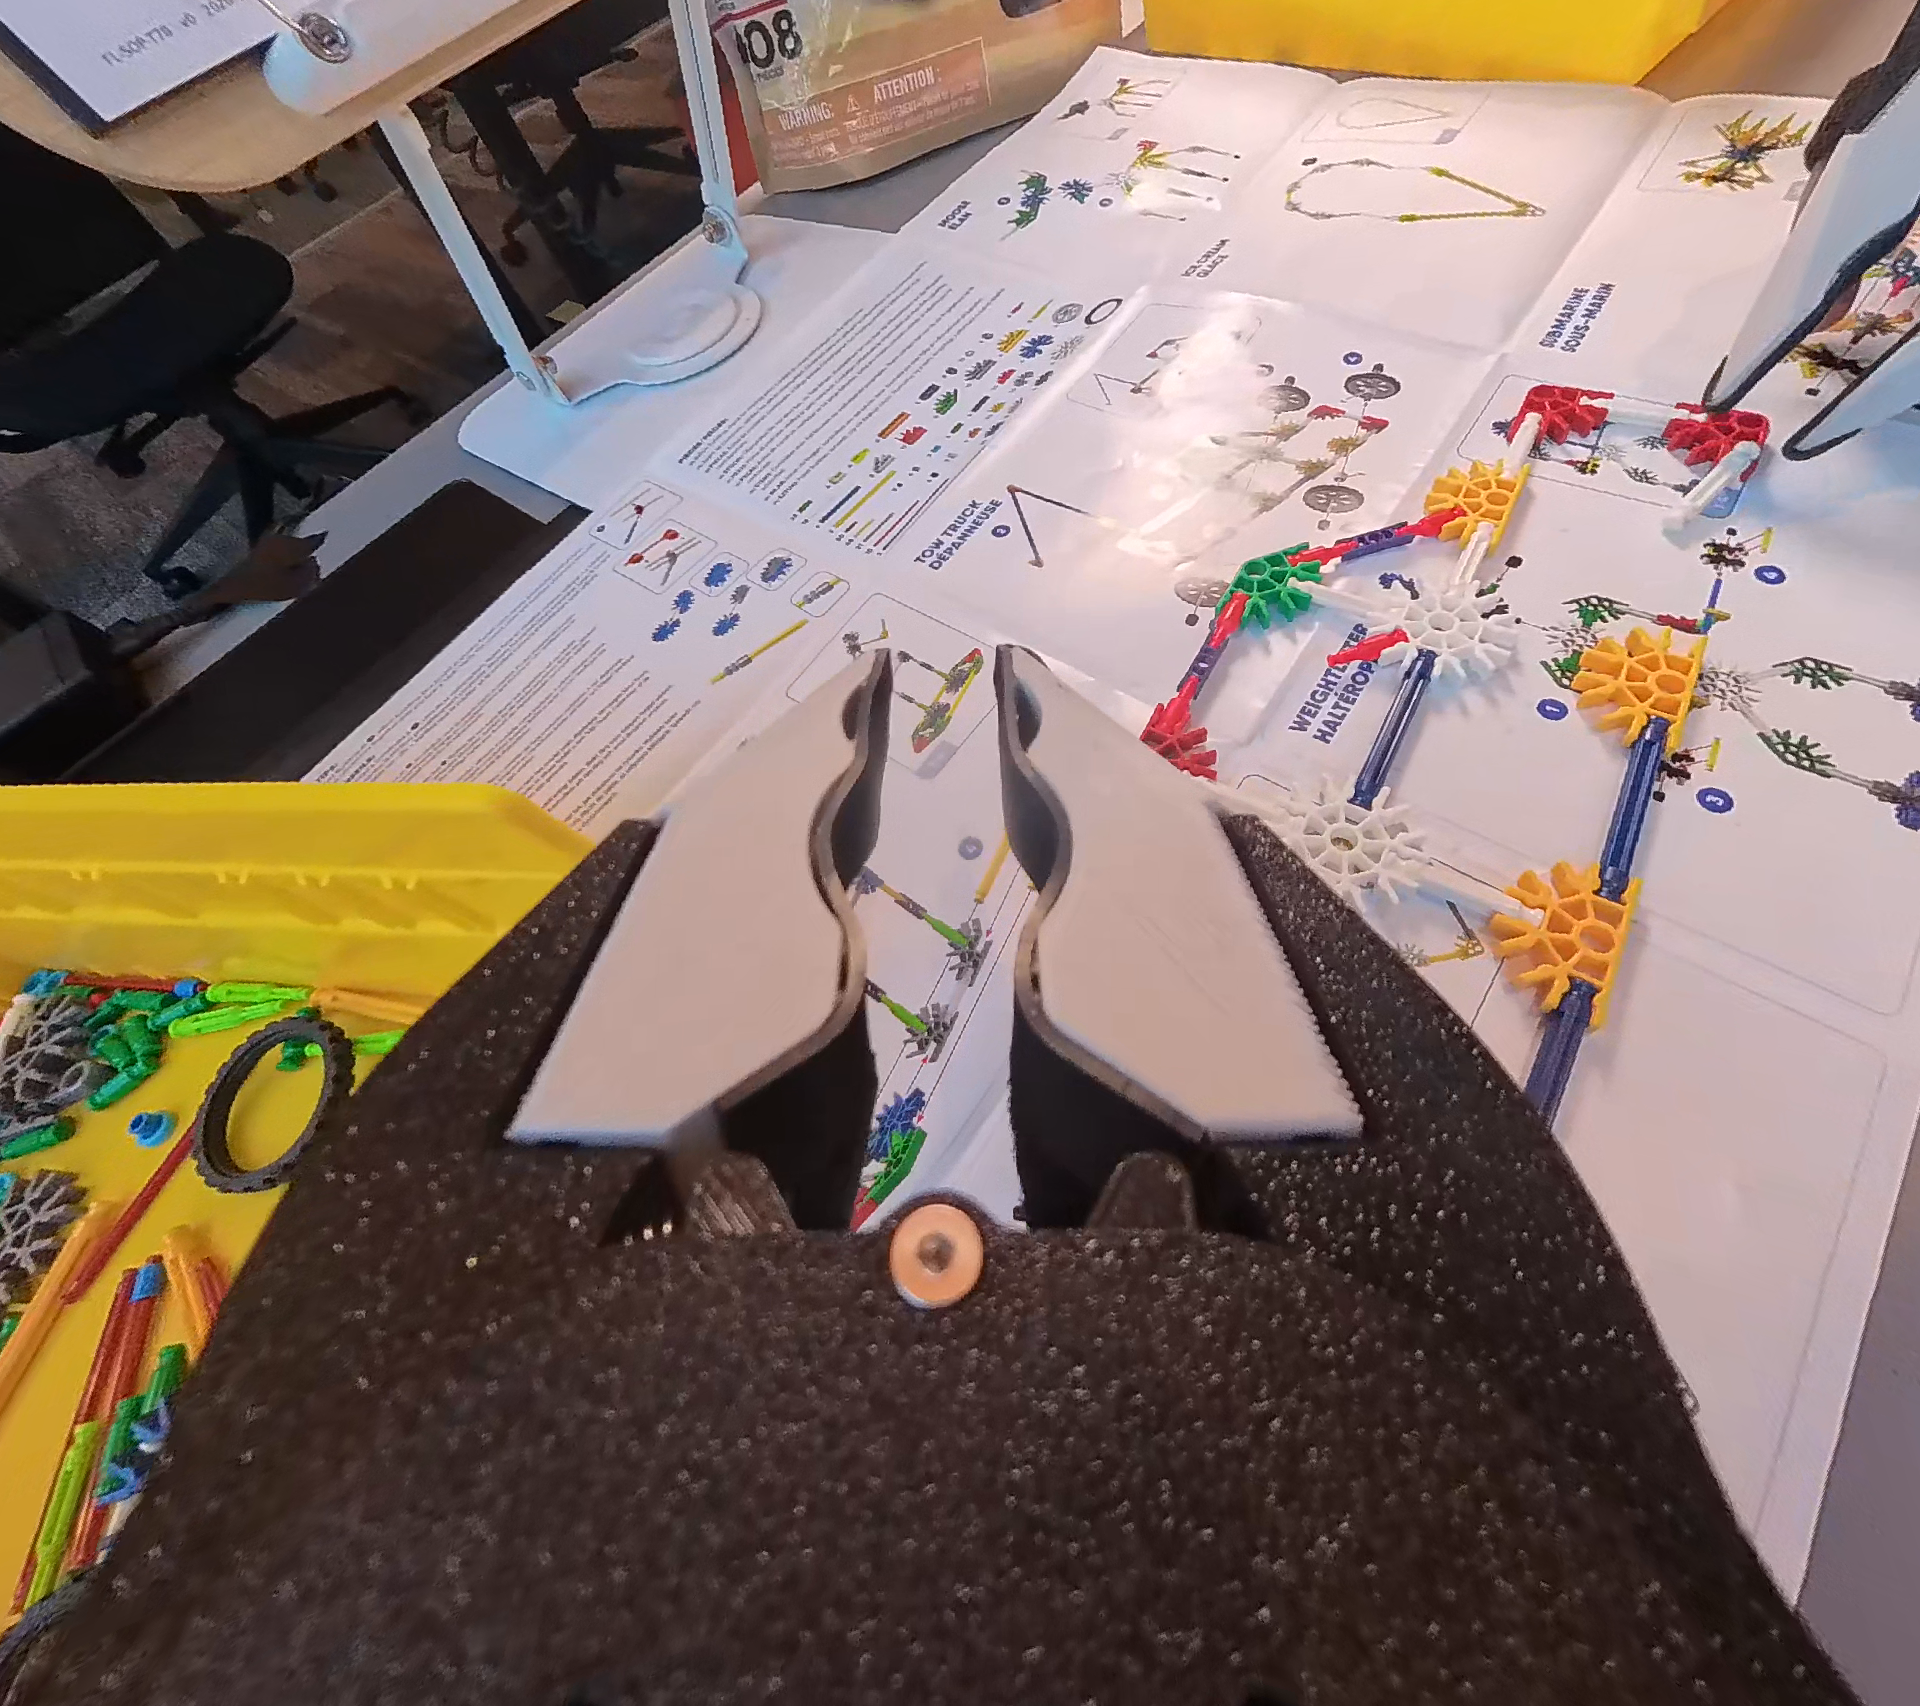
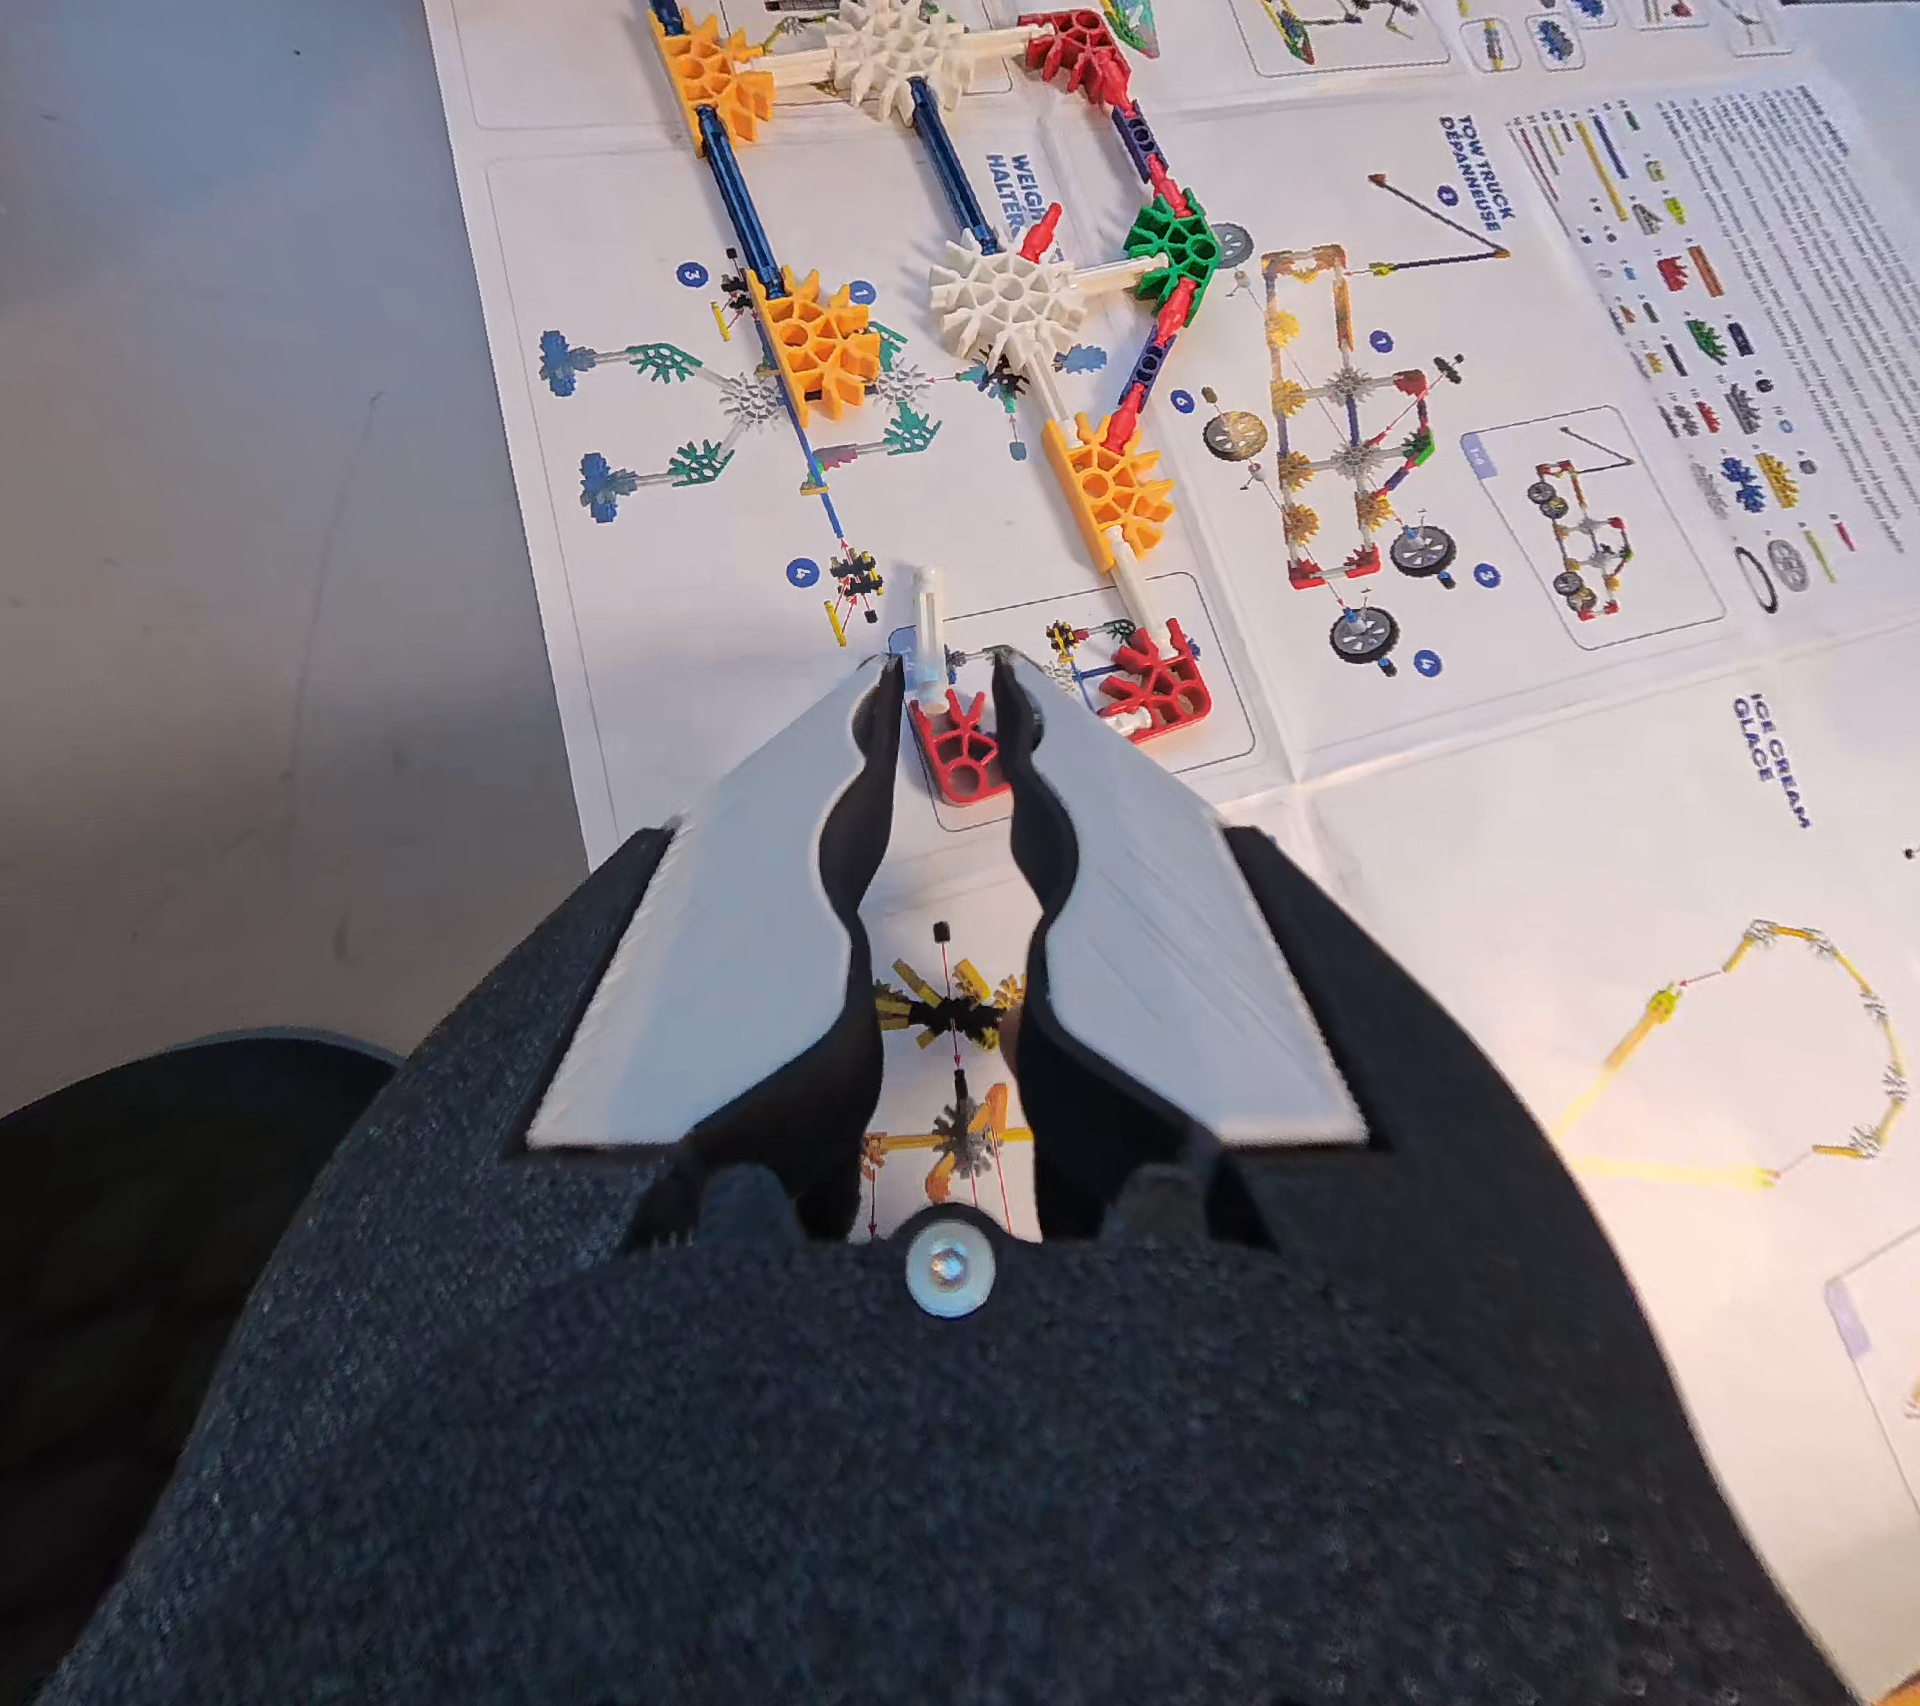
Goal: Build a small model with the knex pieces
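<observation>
Red corner piece [image 2: 961, 747] sits between the tips of the right tongs [image 2: 943, 669], which straddle it without squeezing; the left tongs [image 1: 940, 659], well apart, are a little open and empty.

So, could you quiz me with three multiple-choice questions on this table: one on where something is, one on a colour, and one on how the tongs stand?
1. Where do the loose building pieces lie?
A) in the yellow bin
B) on the office chair
C) on top of the toy box

2. What colour is the connector at the tips of the right tongs?
A) green
B) red
C) blue

3. How do the left tongs stand?
A) clamped on a rod
B) holding a wheel
C) open, holding nothing

Answers:
1 A, since rods and a black ring lie inside the bin.
2 B, since a red piece shows between the tips.
3 C, since only the printed sheet shows through the gap.
</observation>
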### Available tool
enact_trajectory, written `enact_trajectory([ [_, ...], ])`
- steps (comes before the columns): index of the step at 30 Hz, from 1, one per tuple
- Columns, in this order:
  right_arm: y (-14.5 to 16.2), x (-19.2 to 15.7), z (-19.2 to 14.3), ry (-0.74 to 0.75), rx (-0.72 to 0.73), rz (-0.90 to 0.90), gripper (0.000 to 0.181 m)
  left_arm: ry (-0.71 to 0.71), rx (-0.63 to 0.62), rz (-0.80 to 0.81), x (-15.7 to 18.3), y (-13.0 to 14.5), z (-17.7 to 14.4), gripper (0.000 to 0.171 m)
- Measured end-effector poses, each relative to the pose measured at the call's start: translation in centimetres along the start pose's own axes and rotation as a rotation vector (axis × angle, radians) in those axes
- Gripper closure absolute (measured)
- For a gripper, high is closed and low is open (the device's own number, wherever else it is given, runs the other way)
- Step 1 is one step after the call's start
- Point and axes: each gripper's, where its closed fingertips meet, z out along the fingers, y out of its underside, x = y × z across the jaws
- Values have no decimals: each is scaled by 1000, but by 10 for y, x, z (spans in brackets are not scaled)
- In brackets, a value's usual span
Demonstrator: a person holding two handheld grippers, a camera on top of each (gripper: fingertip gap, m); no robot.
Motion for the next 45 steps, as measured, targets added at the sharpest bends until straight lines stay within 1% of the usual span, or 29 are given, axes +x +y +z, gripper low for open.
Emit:
enact_trajectory([
  [3, -10, 7, -4, 27, 65, 24, 164, -9, 9, -22, -8, -9, -10, 153],
  [5, -18, 18, -10, 87, 116, 32, 163, -64, 31, -32, -28, -21, -26, 153],
  [7, -28, 30, -18, 161, 173, 39, 160, -166, 44, -57, -60, -32, -50, 153],
  [9, -38, 38, -25, 206, 232, 53, 159, -262, 44, -119, -96, -37, -78, 153],
  [13, -53, 45, -36, 277, 318, 59, 152, -421, -20, -242, -161, -23, -128, 150],
  [15, -57, 46, -39, 294, 342, 54, 151, -474, -103, -258, -185, -9, -144, 147],
  [17, -59, 46, -40, 302, 354, 53, 151, -528, -224, -249, -207, 10, -161, 145],
  [22, -56, 44, -39, 302, 351, 54, 151, -587, -451, -290, -250, 56, -206, 144],
  [24, -56, 44, -39, 298, 350, 56, 151, -608, -570, -315, -264, 84, -226, 143],
  [27, -55, 43, -36, 292, 346, 53, 151, -615, -750, -384, -278, 133, -257, 143],
  [29, -54, 42, -35, 291, 343, 50, 151, -608, -861, -445, -284, 169, -276, 143],
  [31, -54, 42, -35, 287, 346, 54, 151, -576, -943, -503, -284, 201, -288, 140],
  [34, -55, 43, -36, 290, 359, 56, 151, -555, -971, -574, -286, 231, -293, 139],
  [37, -56, 44, -36, 286, 380, 73, 151, -561, -888, -663, -295, 240, -281, 141],
  [39, -56, 46, -35, 287, 386, 85, 151, -576, -839, -690, -303, 243, -270, 143],
  [41, -56, 47, -34, 290, 388, 94, 151, -593, -846, -676, -309, 251, -261, 144],
  [45, -53, 49, -32, 298, 380, 111, 151, -635, -905, -591, -318, 270, -253, 152],
])
